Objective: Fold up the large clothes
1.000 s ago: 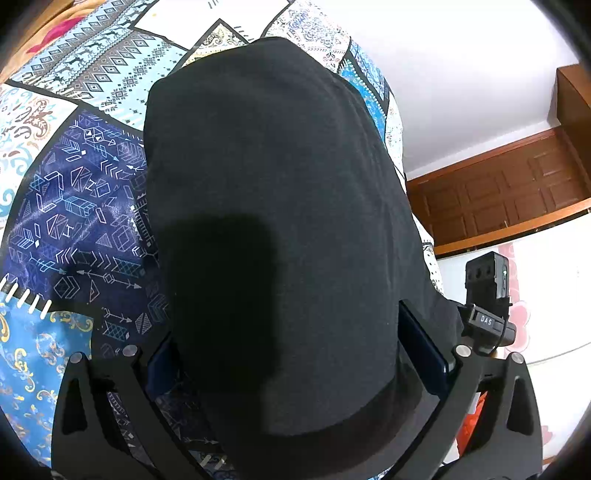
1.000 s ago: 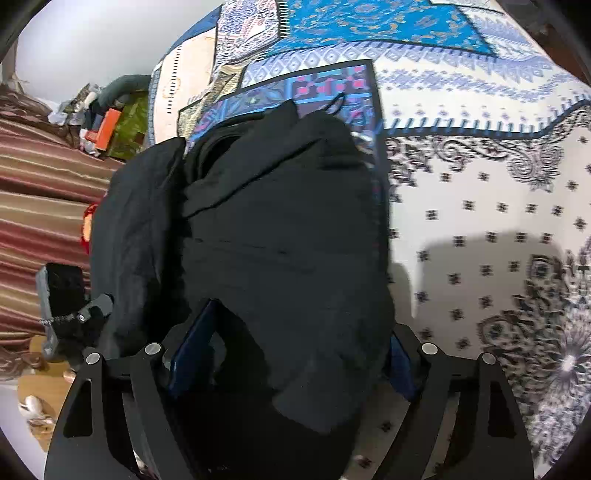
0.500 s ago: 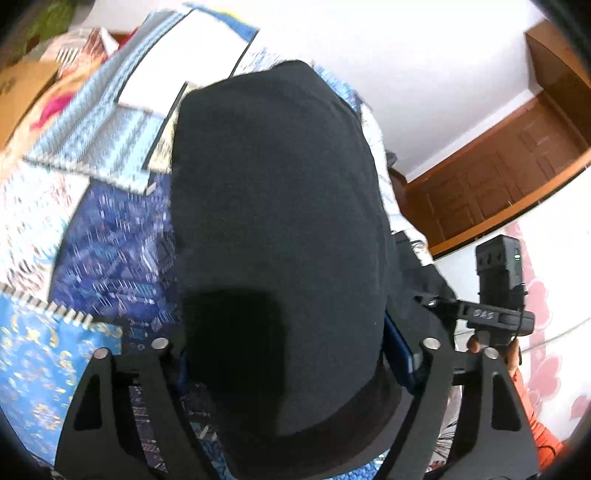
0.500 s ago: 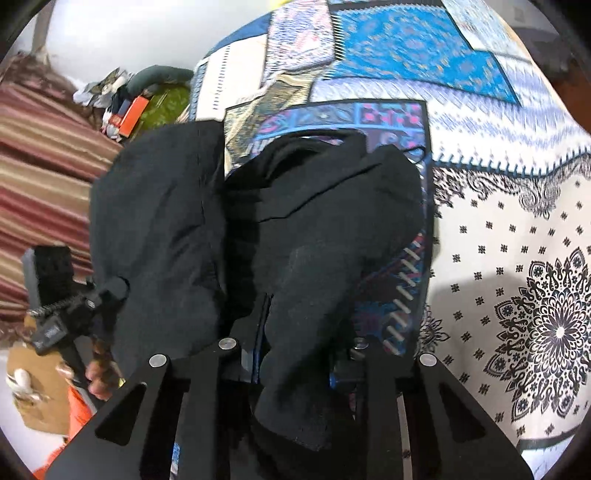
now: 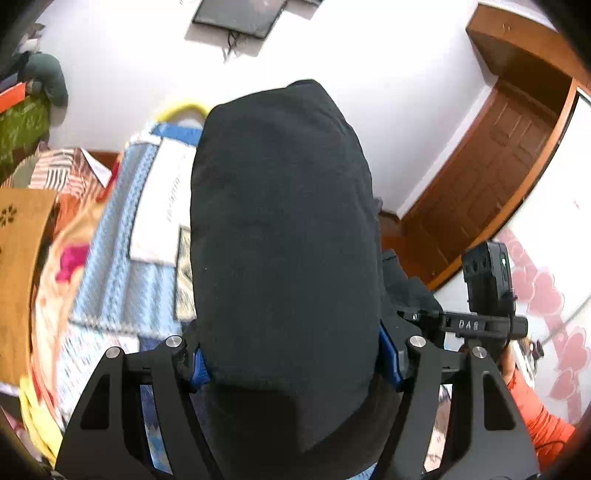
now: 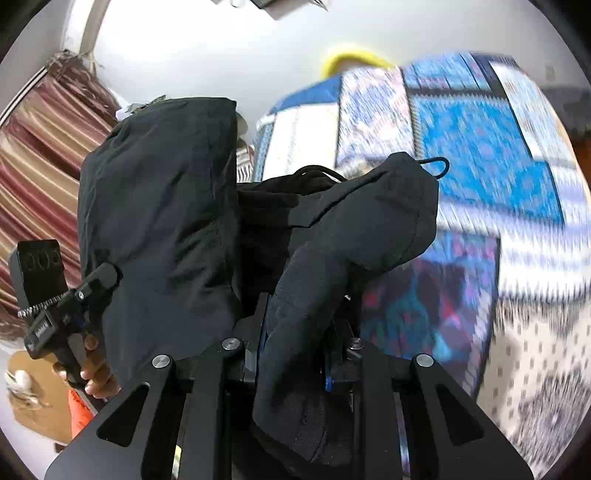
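A black garment [image 5: 284, 258] hangs lifted above the bed, gripped at two places. In the left wrist view a wide fold of it fills the space between the fingers of the left gripper [image 5: 293, 360]; the jaws are closing and the blue pads press the cloth on both sides. In the right wrist view the right gripper [image 6: 295, 360] is clenched on a narrower bunch of the same garment, which spills over the fingers and ends in a thin black cord loop [image 6: 437, 166].

The cloth blocks the middle of both views, hiding much of the bed behind it. Around it lies a patchwork bedspread [image 6: 480, 147] in blue and white, blurred. Past the bed's far end a yellow curved thing [image 6: 354, 57] shows against the white wall [image 5: 369, 74].

Only the left wrist view shows the brown wooden door [image 5: 491, 184], a dark frame on the wall [image 5: 240, 16] and an orange sleeve [image 5: 539, 421] at lower right. Only the right wrist view shows the striped curtain [image 6: 40, 147] and the person's hand [image 6: 94, 373] holding the left gripper's handle, with the other part of the garment hanging beside it.
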The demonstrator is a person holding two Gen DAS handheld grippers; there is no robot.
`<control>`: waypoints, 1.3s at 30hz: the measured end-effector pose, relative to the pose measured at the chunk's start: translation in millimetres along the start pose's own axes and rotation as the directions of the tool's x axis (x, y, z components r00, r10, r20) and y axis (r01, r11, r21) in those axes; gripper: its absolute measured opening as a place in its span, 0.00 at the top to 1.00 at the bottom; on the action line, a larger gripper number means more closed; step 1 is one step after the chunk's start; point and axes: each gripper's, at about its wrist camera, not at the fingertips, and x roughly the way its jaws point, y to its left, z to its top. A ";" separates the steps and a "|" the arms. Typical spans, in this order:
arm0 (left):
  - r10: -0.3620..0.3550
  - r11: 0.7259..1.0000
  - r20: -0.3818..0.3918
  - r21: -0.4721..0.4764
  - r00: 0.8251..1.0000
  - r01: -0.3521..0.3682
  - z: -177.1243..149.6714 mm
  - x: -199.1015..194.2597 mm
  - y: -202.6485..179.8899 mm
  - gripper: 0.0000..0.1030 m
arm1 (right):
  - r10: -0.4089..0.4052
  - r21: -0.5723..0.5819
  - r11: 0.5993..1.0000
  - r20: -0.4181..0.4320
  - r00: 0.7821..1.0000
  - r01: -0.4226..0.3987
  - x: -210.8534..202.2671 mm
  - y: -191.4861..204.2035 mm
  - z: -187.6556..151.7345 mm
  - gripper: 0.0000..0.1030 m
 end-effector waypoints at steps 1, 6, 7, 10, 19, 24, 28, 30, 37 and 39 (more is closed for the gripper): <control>0.000 1.000 0.013 0.002 1.000 0.000 8.3 0.5 6.5 0.33 | -0.006 -0.014 1.000 0.008 1.000 0.006 -0.1 1.3 4.6 0.81; -0.005 0.998 0.025 -0.060 1.000 0.007 41.8 23.6 58.3 0.33 | -0.025 -0.032 0.999 0.036 0.999 0.026 32.9 6.0 37.7 0.81; -0.007 0.996 0.017 -0.088 1.000 0.008 47.1 31.2 72.7 0.33 | -0.027 -0.030 0.999 0.036 0.999 0.028 43.8 3.4 43.0 0.81; -0.001 0.991 -0.026 -0.137 1.000 -0.003 54.0 53.7 111.1 0.33 | -0.040 -0.024 0.999 0.020 0.999 0.040 78.5 0.4 54.8 0.81; 0.086 0.954 -0.173 -0.270 0.981 -0.131 31.0 129.5 222.3 0.32 | -0.148 -0.098 0.985 -0.071 0.986 0.140 194.4 -13.0 58.1 0.81; 0.045 0.886 -0.180 -0.446 0.983 -0.123 4.8 135.7 268.5 0.25 | -0.141 -0.057 0.989 -0.074 0.987 0.137 201.8 -18.2 54.2 0.68; 0.047 0.862 -0.177 -0.491 0.983 -0.130 -3.9 121.6 268.0 0.23 | -0.227 -0.092 0.971 -0.044 0.973 0.222 175.1 -11.3 38.5 0.46; 0.110 0.879 -0.204 -0.436 0.973 -0.191 -2.4 112.3 252.8 0.23 | -0.241 -0.104 0.966 -0.031 0.970 0.237 161.6 -8.4 31.4 0.45; 0.257 0.915 -0.200 -0.263 0.945 -0.305 -5.0 66.9 204.7 0.23 | -0.270 -0.172 0.945 0.058 0.961 0.277 96.5 21.6 19.2 0.45; 0.265 0.921 -0.159 -0.251 0.951 -0.299 -3.4 41.4 182.2 0.23 | -0.244 -0.189 0.947 0.098 0.965 0.259 71.1 39.3 15.1 0.45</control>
